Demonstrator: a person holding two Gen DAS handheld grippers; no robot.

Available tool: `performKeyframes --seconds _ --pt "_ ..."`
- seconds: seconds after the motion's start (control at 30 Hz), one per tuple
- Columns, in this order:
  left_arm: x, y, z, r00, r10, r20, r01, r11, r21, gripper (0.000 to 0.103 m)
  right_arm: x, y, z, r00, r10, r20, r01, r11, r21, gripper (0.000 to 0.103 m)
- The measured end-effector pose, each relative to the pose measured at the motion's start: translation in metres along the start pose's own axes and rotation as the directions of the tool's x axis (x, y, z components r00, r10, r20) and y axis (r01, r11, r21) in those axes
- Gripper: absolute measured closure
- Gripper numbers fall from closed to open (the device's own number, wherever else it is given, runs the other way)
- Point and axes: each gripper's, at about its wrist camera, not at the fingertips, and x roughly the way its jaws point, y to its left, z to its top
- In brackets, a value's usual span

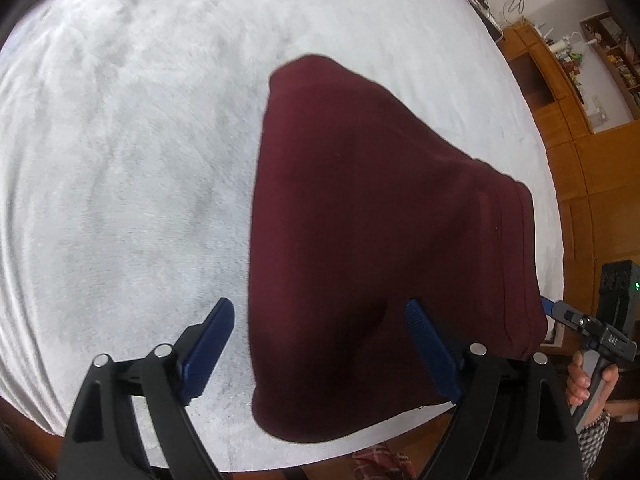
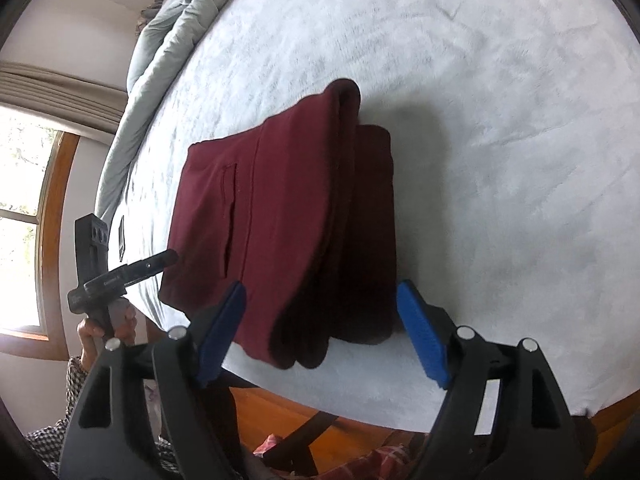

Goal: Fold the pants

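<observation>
Dark red pants [image 1: 360, 240] lie folded in a thick stack near the front edge of a white bed [image 1: 120, 160]. In the right wrist view the pants [image 2: 280, 220] show several layers at their right side and a pocket slit on top. My left gripper [image 1: 320, 312] is open and empty, its blue pads over the stack's near left corner. My right gripper [image 2: 320, 292] is open and empty, its jaws standing either side of the stack's near end, just above it. Each gripper shows in the other's view at the side, the right gripper [image 1: 560, 312] and the left gripper [image 2: 160, 260].
The bed's front edge [image 2: 360, 396] runs just below the pants, with wooden floor beyond. A grey duvet [image 2: 168, 40] is bunched at the far left of the bed. Wooden shelves [image 1: 560, 92] stand at the right. A window [image 2: 24, 220] is at the left.
</observation>
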Motion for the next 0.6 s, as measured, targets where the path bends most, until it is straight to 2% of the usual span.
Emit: performKeyframes --seconds 0.2,0.6 --pt "0.014 0.001 0.008 0.997 -0.068 -0.044 0.068 0.998 -0.009 0.015 0.015 -0.003 0.004 0.999 0.014 -0.044 -0.013 1.000 0.022 0.026" --pt "0.037 -0.002 0.021 0.988 -0.120 -0.094 0.119 0.993 -0.021 0.015 0.032 -0.020 0.011 0.996 0.046 -0.076 -0.040 0.997 0.072 0.024"
